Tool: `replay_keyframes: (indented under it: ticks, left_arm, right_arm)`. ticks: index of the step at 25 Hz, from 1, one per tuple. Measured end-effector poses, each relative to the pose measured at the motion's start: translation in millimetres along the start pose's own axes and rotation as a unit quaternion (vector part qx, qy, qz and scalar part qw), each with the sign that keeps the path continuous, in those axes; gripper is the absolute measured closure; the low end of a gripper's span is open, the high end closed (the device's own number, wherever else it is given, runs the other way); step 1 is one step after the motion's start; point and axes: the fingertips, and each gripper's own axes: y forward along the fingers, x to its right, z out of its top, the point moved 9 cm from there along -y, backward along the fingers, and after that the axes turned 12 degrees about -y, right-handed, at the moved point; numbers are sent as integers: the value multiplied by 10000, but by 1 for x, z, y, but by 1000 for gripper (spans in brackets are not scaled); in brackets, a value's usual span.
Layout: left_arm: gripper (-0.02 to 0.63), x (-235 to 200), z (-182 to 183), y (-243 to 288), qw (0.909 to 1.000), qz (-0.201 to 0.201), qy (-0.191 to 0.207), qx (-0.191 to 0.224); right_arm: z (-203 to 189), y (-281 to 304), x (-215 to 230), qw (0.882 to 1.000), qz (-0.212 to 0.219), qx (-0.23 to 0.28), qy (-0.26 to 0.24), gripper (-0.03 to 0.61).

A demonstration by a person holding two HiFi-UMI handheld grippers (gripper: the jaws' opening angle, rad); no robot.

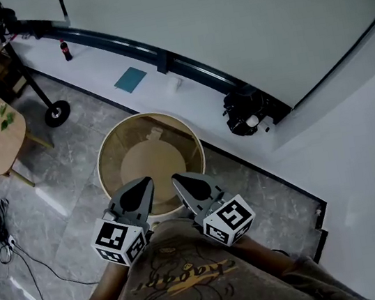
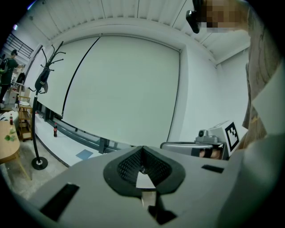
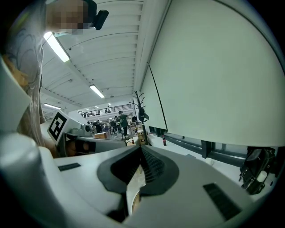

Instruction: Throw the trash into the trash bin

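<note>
Shirt front (image 1: 187,280) lowest in view | left tongs (image 1: 148,181) and right tongs (image 1: 176,178) closed tight on nothing, side by side above the near rim of the trash bin (image 1: 101,170) | bin stands open on the floor near its wall edge | no trash seen; likely a resting hold

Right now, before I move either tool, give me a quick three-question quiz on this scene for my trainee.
1. True or false: the left tool holds a piece of trash.
2. In the head view, what are both tools held over? A) the round bin B) a sink C) a cardboard box
3. Fill in: the jaws of the right tool are ____.

Key: 1 false, its jaws are together with nothing between them; 2 A; 3 shut.
</note>
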Motion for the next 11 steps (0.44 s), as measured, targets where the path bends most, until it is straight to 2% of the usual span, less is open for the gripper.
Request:
replay_keyframes:
  ticks: [11]
  left_arm:
    - [594, -3, -3, -1, 10000, 13, -78, 13]
  right_arm:
    - [-3, 1, -4, 9999, 66, -67, -48, 560]
